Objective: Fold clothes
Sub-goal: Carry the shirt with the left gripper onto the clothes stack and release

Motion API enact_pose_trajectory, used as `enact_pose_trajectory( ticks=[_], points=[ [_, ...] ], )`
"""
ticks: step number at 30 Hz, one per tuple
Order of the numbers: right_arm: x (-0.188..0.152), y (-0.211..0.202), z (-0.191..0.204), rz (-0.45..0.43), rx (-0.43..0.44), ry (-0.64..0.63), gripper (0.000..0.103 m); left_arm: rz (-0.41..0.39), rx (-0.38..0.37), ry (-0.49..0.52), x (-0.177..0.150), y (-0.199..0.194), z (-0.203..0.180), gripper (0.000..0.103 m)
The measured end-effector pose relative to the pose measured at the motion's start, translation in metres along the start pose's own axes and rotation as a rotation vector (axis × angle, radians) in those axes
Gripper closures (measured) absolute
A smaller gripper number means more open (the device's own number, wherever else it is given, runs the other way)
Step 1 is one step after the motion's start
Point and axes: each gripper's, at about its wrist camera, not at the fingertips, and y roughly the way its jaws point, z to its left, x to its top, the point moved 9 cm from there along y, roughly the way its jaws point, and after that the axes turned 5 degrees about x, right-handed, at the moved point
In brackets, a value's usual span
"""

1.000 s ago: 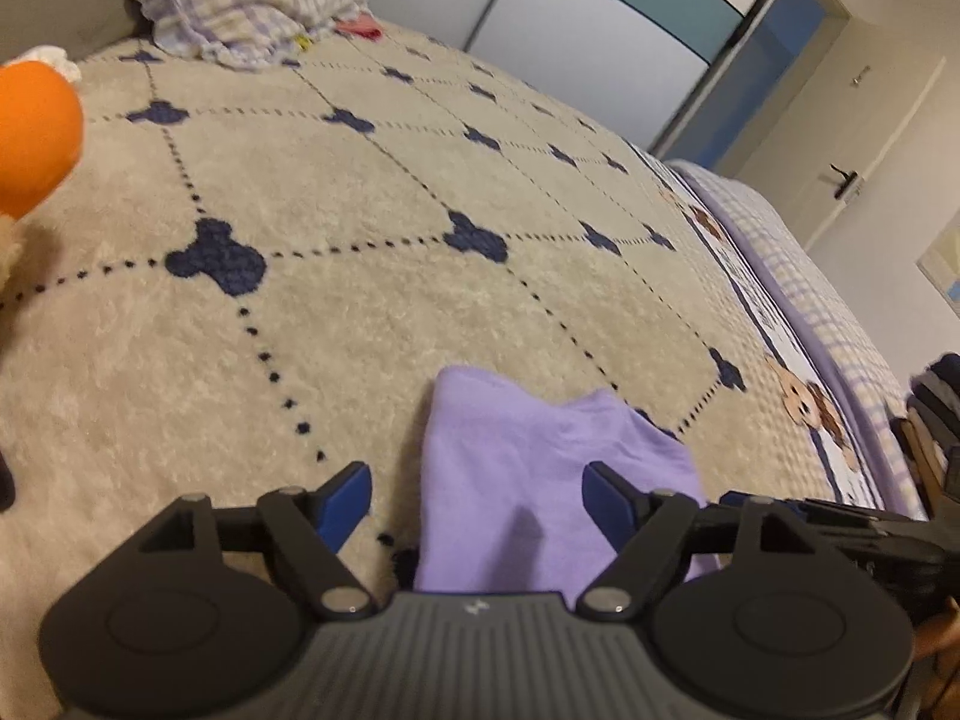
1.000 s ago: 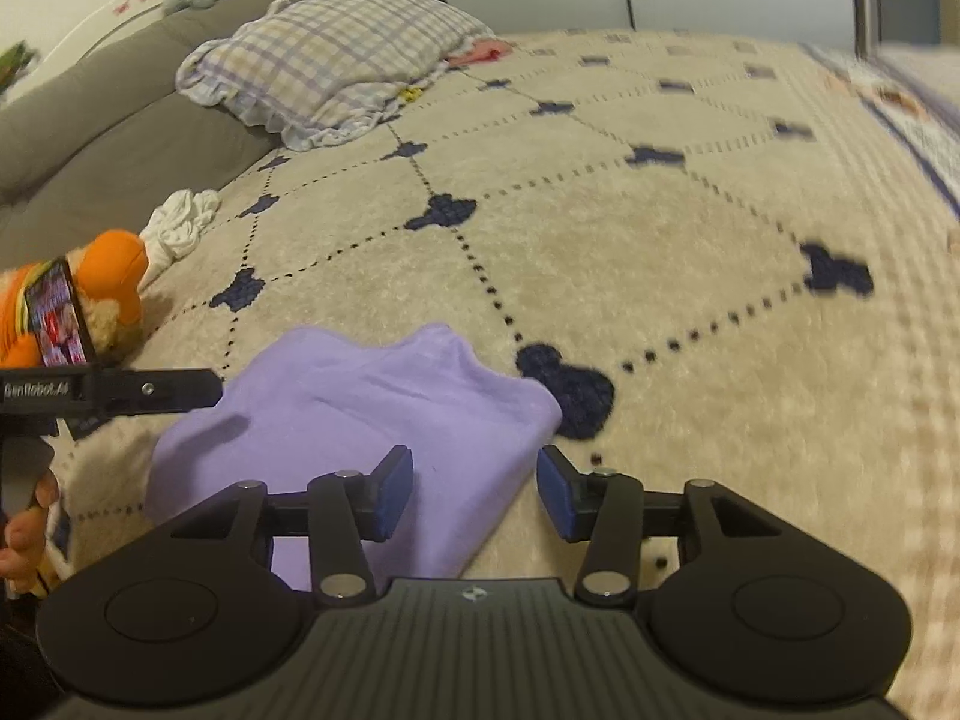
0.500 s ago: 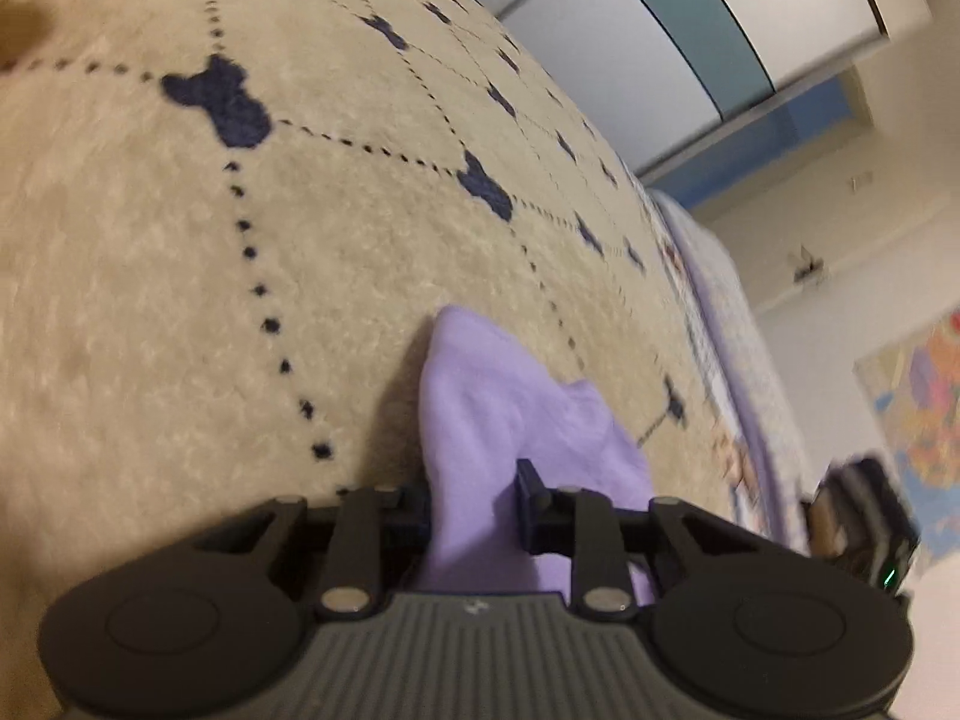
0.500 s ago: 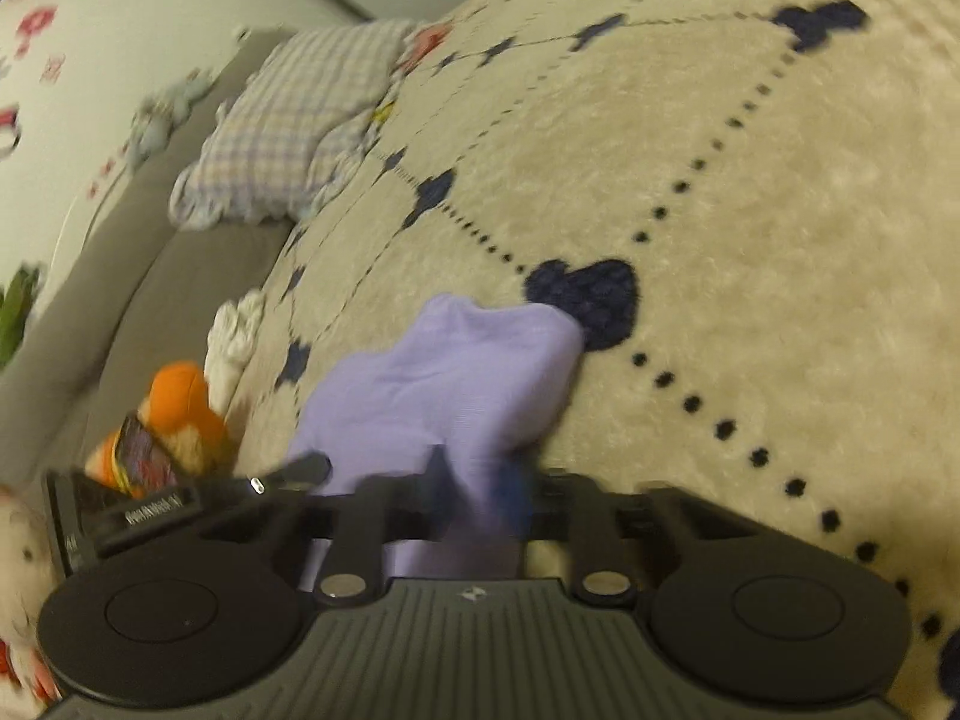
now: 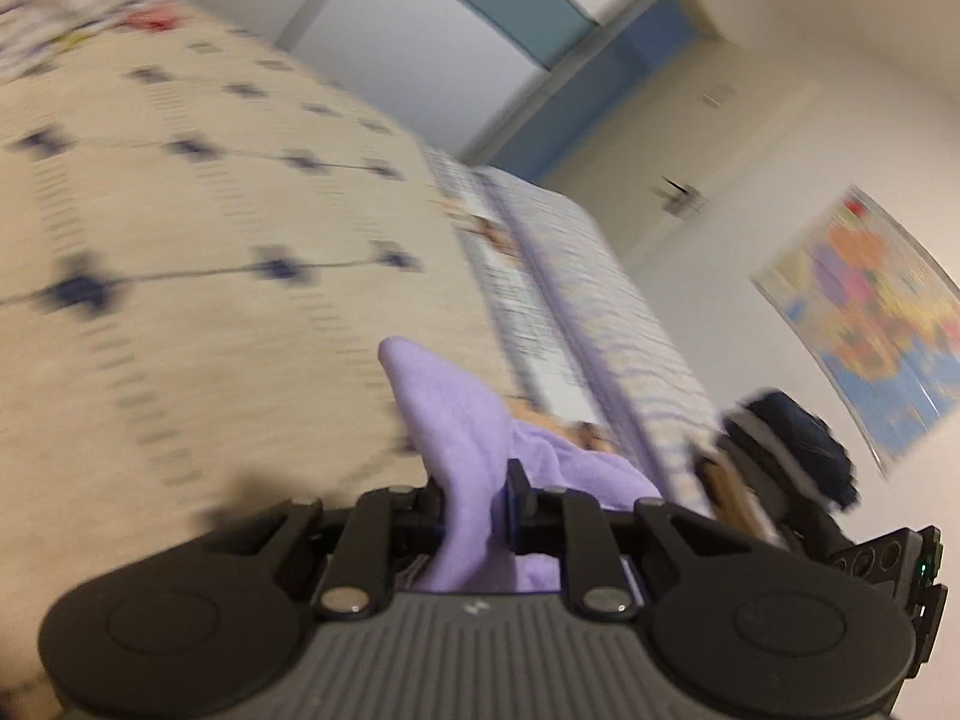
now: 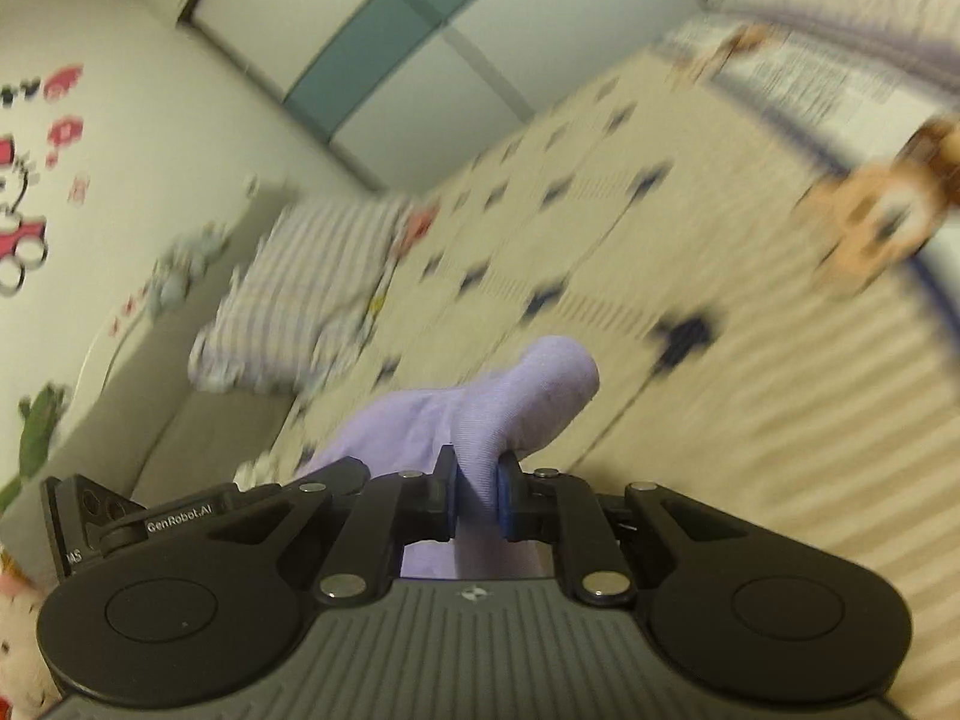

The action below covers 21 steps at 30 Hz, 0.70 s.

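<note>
A lilac garment [image 5: 456, 414] is lifted off the beige blanket [image 5: 180, 240]. In the left wrist view my left gripper [image 5: 474, 492] is shut on a raised fold of it, and cloth trails down and to the right behind the fingers. In the right wrist view the same garment [image 6: 528, 390] bulges up past my right gripper [image 6: 477, 480]. Its jaws are closing, and the blue pads pinch a bunched fold. The rest of the cloth hangs toward the left gripper's housing [image 6: 120, 516]. Both views are motion-blurred.
The bed's edge with a striped sheet [image 5: 600, 300] runs along the right. A dark pile of clothes [image 5: 798, 438] sits beyond it, under a wall map [image 5: 870, 318]. A checked pillow [image 6: 312, 276] lies at the head, and a plush toy [image 6: 18, 630] is at lower left.
Both grippers went from open over the flat garment to shut on its folds. They then rose and swung, pulling the cloth up off the blanket.
</note>
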Motion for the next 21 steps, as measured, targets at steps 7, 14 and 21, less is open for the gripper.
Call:
enact_pose_trajectory(
  ticks=[7,14,21],
  points=[
    [0.093,-0.137,-0.074,-0.159,-0.150,0.000,0.089,0.081,-0.189,0.134,-0.017,0.083,-0.180,0.086],
    [0.165,-0.285,-0.135,-0.226,-0.294,-0.080,0.089,0.147,-0.386,0.192,-0.064,0.122,-0.332,0.086],
    [0.211,-0.396,-0.198,-0.196,-0.373,-0.076,0.089,0.182,-0.467,0.226,-0.118,0.141,-0.439,0.086]
  ],
)
